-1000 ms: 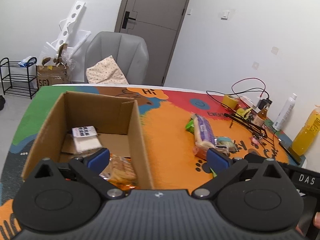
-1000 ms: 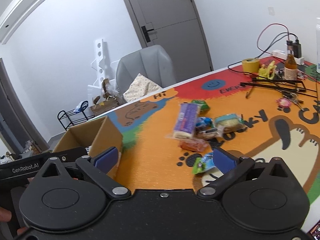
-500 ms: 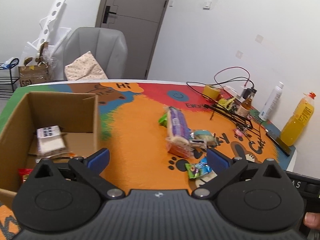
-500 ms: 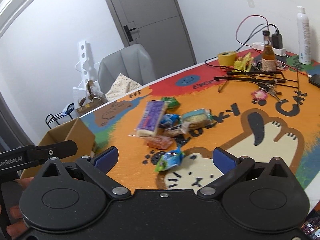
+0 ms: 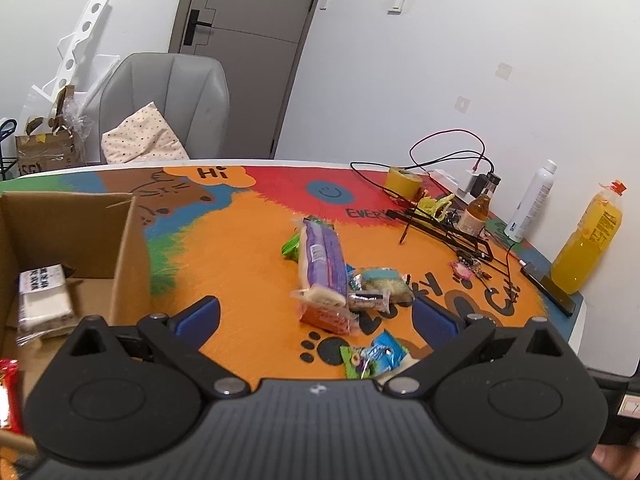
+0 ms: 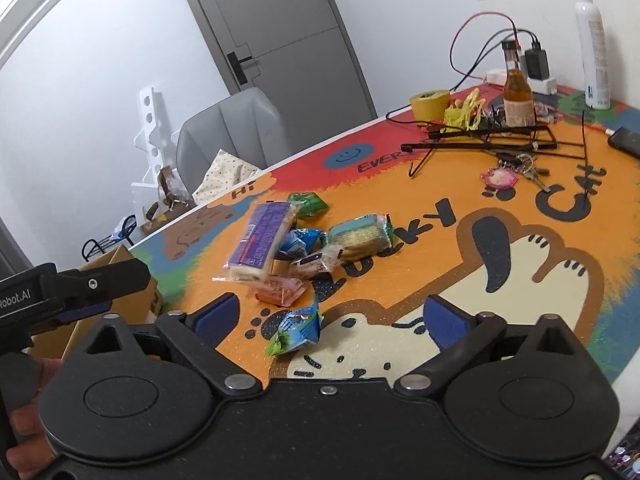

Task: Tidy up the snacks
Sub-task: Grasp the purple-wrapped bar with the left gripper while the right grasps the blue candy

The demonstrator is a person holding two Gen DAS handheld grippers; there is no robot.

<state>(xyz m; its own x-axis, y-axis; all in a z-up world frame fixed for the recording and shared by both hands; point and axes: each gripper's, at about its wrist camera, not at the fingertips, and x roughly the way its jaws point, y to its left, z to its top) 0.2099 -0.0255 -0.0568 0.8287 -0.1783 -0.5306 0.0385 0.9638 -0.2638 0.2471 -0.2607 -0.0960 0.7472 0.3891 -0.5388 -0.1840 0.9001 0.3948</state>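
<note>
A pile of snacks lies mid-table: a long purple pack (image 5: pixel 323 262) (image 6: pixel 262 240), a teal cracker pack (image 5: pixel 384 281) (image 6: pixel 358 236), an orange-red pack (image 5: pixel 326 318) (image 6: pixel 278 293), a green pack (image 6: pixel 307 202). A small blue-green packet (image 5: pixel 376 358) (image 6: pixel 298 330) lies nearest, apart from the pile. A cardboard box (image 5: pixel 130 264) (image 6: pixel 108 264) at the left holds a white wrapped snack (image 5: pixel 44 298). My left gripper (image 5: pixel 316 320) is open and empty above the table between box and pile. My right gripper (image 6: pixel 332 318) is open and empty, just above the blue-green packet.
At the far right stand a yellow tape roll (image 5: pixel 403 181), a brown bottle (image 6: pixel 517 98), a white spray bottle (image 6: pixel 593 48), an orange juice bottle (image 5: pixel 588 240), a phone (image 5: pixel 550 288), black wire racks (image 6: pixel 488 138), keys and cables. A grey chair (image 5: pixel 164 104) stands behind the table.
Both grippers have swung right, away from the box toward the snack pile. The pile and the blue-green packet now sit closer in both views. Both stay open.
</note>
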